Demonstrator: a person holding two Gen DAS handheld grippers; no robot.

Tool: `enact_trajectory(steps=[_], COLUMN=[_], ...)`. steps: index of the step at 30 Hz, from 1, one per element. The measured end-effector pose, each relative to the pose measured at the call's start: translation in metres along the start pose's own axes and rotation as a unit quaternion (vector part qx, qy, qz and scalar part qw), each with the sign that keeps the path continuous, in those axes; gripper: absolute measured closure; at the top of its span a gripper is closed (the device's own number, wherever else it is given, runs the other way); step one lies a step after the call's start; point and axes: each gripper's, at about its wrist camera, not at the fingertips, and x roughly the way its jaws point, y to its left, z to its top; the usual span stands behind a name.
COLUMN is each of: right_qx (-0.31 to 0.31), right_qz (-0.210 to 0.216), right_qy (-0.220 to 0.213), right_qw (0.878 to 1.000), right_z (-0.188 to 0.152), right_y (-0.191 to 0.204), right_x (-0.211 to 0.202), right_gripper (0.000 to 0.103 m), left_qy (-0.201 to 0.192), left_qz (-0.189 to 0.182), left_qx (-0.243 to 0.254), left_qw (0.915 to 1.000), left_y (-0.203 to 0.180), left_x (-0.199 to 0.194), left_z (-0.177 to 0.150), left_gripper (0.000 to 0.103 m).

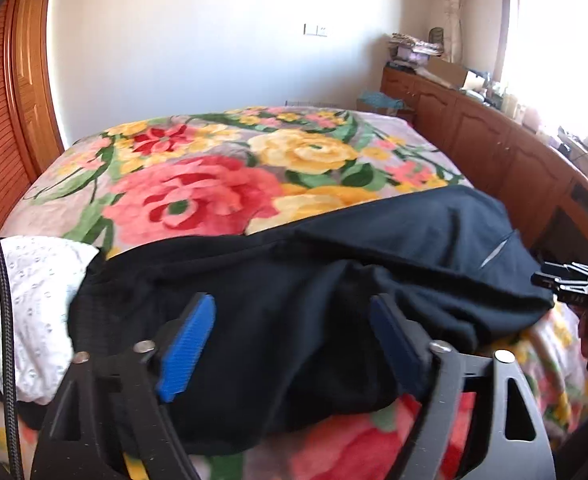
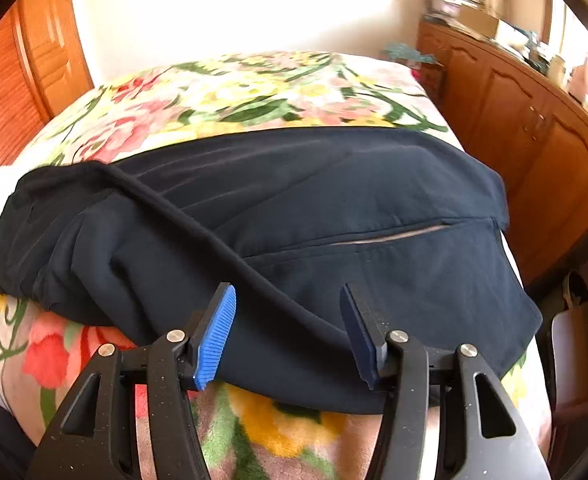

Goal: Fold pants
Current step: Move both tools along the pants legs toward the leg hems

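Dark navy pants [image 2: 294, 216] lay bunched across the bed's [image 1: 198, 168] near edge. Left claw [image 1: 294, 344] and right claw [image 2: 288, 336] stood apart, gripping nothing. A fold appeared just released; the next move likely required regrasping an edge.

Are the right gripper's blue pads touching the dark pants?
Cannot tell. In the right wrist view the right gripper stands open over the pants, pads unpressed, but no clear gap shows.

My bed [image 1: 198, 148] wears a floral blanket [image 2: 254, 92] of red, pink and yellow blooms. Dark pants [image 2: 334, 200] lie bunched across its near part, beside a white eyelet cloth [image 1: 34, 292].
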Motion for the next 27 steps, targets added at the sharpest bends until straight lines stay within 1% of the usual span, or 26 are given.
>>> enact_trajectory(steps=[1,2,7,10,12,14,17,21,24,27], right_qx=[0.006,0.01,0.021,0.041,0.061,0.085,0.103,0.128,0.162,0.189], right_qz=[0.0,0.0,-0.021,-0.04,-0.049,-0.053,-0.07,-0.09,-0.096,-0.097], right_qy=[-0.001,-0.002,-0.001,0.006,0.01,0.012,0.021,0.029,0.041,0.042], right_qw=[1.0,1.0,1.0,0.998,0.997,0.995,0.992,0.987,0.981,0.976], right_z=[-0.001,-0.001,-0.01,-0.021,-0.029,-0.038,-0.053,-0.073,-0.085,-0.093], right_y=[-0.004,-0.007,-0.027,-0.049,-0.066,-0.086,-0.108,-0.133,-0.15,-0.161], right_x=[-0.001,-0.003,-0.008,-0.01,-0.013,-0.018,-0.023,-0.023,-0.019,-0.016], right_gripper=[0.03,0.025,0.025,0.025,0.025,0.025,0.025,0.025,0.025,0.027], left_qy=[-0.003,-0.006,-0.005,-0.015,-0.019,-0.021,-0.009,-0.002,0.0,-0.001], left_qz=[-0.003,-0.007,-0.009,-0.005,-0.016,-0.027,-0.046,-0.031,-0.035,-0.037], left_qx=[0.001,0.004,0.027,0.053,0.064,0.065,0.056,0.086,0.089,0.094], left_qw=[1.0,0.9999,0.9996,0.9985,0.9976,0.9973,0.9973,0.9958,0.9954,0.9949], left_y=[-0.002,-0.005,-0.022,-0.035,-0.043,-0.043,-0.041,-0.042,-0.041,-0.047], left_x=[0.0,-0.001,0.018,0.02,0.02,0.021,0.026,0.033,0.035,0.035], left_z=[-0.002,-0.003,-0.002,-0.001,-0.001,-0.001,-0.004,-0.012,-0.012,-0.007], left_gripper=[0.013,0.012,0.011,0.011,0.011,0.012,0.011,0.012,0.012,0.012])
